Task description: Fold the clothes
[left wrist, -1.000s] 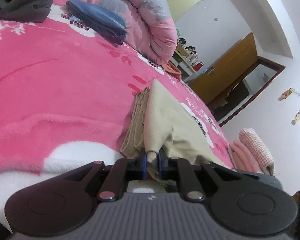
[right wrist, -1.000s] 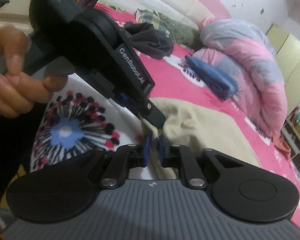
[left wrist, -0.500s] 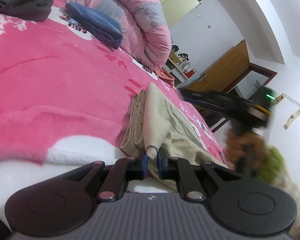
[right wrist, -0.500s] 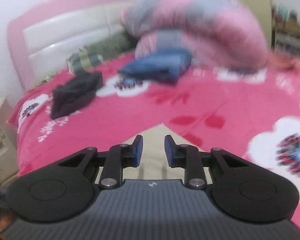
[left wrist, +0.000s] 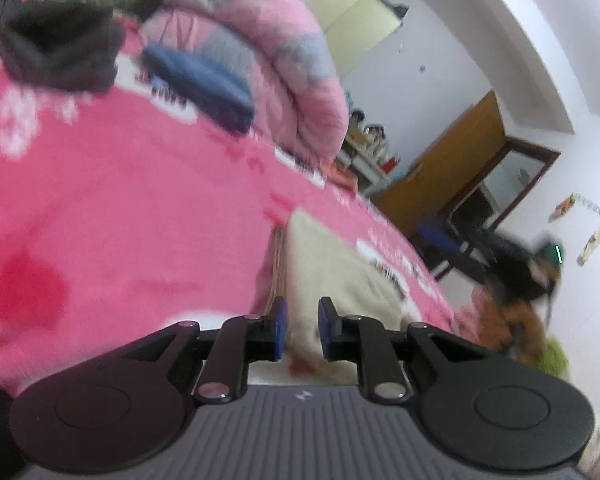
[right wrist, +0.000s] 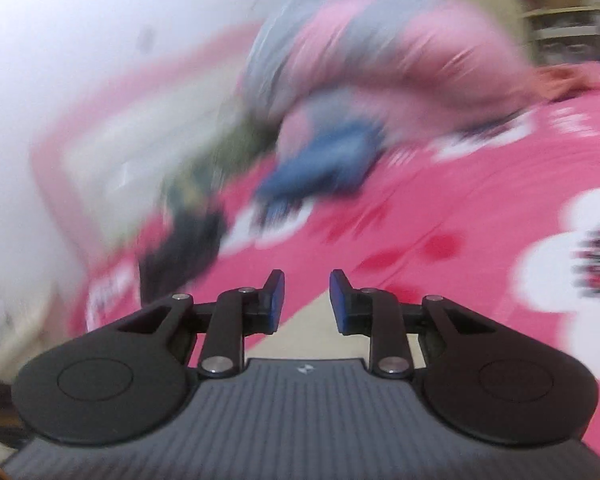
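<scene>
Two grippers hang over a bed (left wrist: pixel 100 184) with a pink cover. The left gripper (left wrist: pixel 302 328) has its jaws opening, a narrow gap between the blue pads and nothing pressed there; the folded beige garment (left wrist: pixel 328 276) lies on the cover just beyond them. The right gripper (right wrist: pixel 306 300) shows jaws slightly apart and empty, above a beige edge of the garment. A folded blue garment (left wrist: pixel 204 84) rests further up the bed.

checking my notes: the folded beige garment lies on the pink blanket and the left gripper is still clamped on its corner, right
Not quite. In the left wrist view the left gripper has let go: its jaws are opening with nothing pinched between them. The beige garment does lie folded on the pink blanket.
</scene>
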A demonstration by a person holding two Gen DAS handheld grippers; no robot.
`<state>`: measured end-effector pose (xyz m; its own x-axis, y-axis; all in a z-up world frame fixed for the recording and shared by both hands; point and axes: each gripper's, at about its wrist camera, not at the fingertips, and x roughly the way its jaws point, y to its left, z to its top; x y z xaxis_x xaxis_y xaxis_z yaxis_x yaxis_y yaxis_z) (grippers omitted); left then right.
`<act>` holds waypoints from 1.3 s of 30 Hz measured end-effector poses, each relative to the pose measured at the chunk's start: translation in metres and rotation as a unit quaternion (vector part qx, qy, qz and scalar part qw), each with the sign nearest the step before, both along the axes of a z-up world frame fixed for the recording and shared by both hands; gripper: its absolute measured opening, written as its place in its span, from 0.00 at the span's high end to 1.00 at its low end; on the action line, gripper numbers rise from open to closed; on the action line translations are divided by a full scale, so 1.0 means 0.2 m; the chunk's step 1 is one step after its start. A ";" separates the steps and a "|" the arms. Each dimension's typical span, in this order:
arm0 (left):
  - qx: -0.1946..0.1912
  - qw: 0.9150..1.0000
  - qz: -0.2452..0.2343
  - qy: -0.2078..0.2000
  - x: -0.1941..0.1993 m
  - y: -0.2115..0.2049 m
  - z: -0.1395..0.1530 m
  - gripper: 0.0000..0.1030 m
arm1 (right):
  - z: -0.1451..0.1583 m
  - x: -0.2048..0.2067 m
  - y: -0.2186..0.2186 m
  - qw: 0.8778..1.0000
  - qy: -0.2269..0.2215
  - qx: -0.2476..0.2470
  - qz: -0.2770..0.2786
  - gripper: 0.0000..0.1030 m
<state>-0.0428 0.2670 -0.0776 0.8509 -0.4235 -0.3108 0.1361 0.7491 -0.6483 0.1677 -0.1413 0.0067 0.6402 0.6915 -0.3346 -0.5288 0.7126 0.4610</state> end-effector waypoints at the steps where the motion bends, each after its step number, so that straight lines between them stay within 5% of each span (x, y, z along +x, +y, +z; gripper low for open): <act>1: 0.006 1.000 -0.006 -0.009 0.03 -0.02 0.04 0.83 | 0.02 -0.04 -0.12 1.000 -0.002 0.007 -0.025 0.77; 6: 0.058 0.996 -0.058 -0.017 0.26 -0.28 0.15 0.81 | -0.08 -0.11 -0.48 0.994 0.044 0.032 -0.093 0.76; 10: 0.137 0.987 -0.068 0.055 0.42 -0.49 0.07 0.82 | -0.22 -0.07 -0.50 0.993 0.078 0.051 -0.078 0.75; 17: 0.121 0.987 -0.065 0.080 0.44 -0.45 0.02 0.87 | -0.54 -0.05 -0.24 0.994 0.088 -0.063 -0.014 0.76; 21: 0.122 0.987 -0.068 0.078 0.44 -0.44 0.01 0.87 | -0.41 -0.13 -0.30 0.994 0.095 -0.049 -0.038 0.75; 24: 0.120 0.988 -0.068 0.072 0.44 -0.43 0.00 0.87 | -0.28 -0.32 -0.32 0.999 0.052 -0.012 -0.005 0.75; 26: 0.122 0.988 -0.069 0.067 0.44 -0.43 0.00 0.87 | -0.31 -0.41 -0.27 0.998 0.057 -0.022 0.023 0.76; 29: 0.139 0.986 -0.074 0.060 0.44 -0.45 0.01 0.89 | -0.49 -0.46 -0.14 0.991 0.089 -0.104 0.012 0.75; 31: 0.149 0.984 -0.073 0.056 0.43 -0.45 0.03 0.89 | -0.49 -0.49 -0.17 0.993 0.085 -0.076 -0.011 0.75; 35: 0.173 0.984 -0.048 0.002 0.28 -0.43 0.13 0.59 | -0.34 -0.61 -0.25 0.997 0.058 -0.035 -0.040 0.74; 39: 0.225 0.970 -0.082 -0.043 0.14 -0.52 0.18 0.48 | -0.24 -0.77 -0.19 0.997 0.002 -0.071 -0.017 0.73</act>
